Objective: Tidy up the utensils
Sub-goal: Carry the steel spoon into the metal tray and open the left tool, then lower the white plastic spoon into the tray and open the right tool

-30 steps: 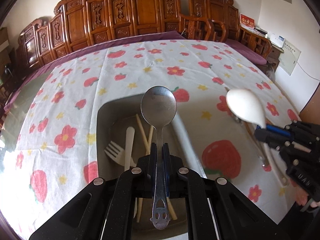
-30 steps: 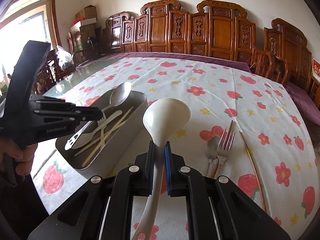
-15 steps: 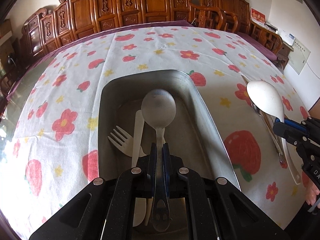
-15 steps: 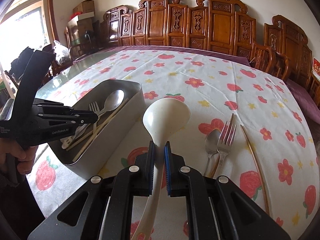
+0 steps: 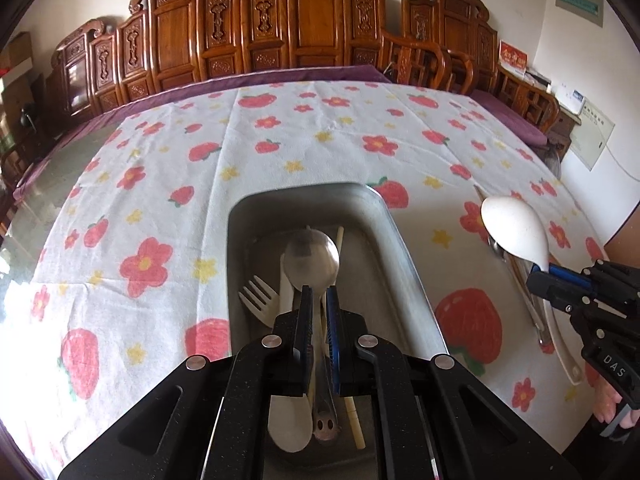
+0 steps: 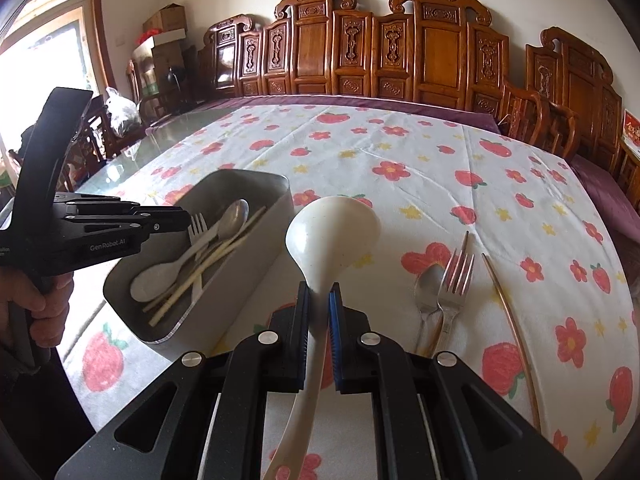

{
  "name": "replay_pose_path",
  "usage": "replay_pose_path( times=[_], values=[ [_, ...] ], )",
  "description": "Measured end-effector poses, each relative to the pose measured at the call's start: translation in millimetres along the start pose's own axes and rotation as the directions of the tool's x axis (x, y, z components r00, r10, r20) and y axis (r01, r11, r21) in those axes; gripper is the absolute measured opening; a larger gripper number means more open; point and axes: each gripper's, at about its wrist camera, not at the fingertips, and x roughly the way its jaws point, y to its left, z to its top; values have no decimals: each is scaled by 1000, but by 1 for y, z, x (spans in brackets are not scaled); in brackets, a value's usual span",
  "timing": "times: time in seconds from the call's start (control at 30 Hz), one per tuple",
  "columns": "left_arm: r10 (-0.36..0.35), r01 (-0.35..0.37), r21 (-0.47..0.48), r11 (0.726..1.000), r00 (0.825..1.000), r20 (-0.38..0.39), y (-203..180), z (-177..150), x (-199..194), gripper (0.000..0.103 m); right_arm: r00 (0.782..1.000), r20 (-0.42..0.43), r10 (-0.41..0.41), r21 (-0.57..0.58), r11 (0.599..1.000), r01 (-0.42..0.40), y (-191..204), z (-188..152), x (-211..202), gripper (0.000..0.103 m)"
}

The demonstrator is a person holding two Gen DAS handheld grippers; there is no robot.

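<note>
I see the left gripper [image 5: 318, 312] pinching a metal spoon [image 5: 312, 260], bowl ahead of the fingers, over the tray [image 5: 404, 248]. Right gripper [image 6: 318, 312] pinches a white ladle [image 6: 332, 232].

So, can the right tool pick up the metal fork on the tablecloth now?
Probably not yet. The right tool is shut on the white ladle, so it has no free grip. The metal fork itself lies uncovered on the cloth, beside a metal spoon.

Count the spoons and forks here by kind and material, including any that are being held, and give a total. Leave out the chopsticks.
Metal spoons: 2
White spoons: 2
Metal forks: 1
White forks: 1
Total: 6
</note>
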Motion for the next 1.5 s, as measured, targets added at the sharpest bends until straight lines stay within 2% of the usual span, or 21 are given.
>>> replay_pose_path(
  times=[0.37, 0.8, 1.17, 1.23, 1.5],
  values=[
    [-15, 18, -49, 999, 997, 73, 34, 7, -30, 7, 998, -12, 62, 59, 996, -61, 25, 29, 16, 11],
    [7, 2, -75, 997, 993, 119, 64, 8, -53, 7, 993, -54, 108, 38, 994, -106, 73, 58, 58, 11],
    [10, 3, -104, 995, 992, 129, 78, 8, -58, 9, 985, -130, 113, 41, 993, -108, 86, 52, 100, 11],
    [13, 1, -104, 995, 991, 130, 77, 8, -58, 14, 984, -137, 112, 34, 994, -108, 89, 49, 103, 11],
    [3, 9, -94, 996, 992, 127, 72, 9, -57, 14, 982, -125, 138, 29, 990, -135, 89, 45, 100, 13]
  ],
)
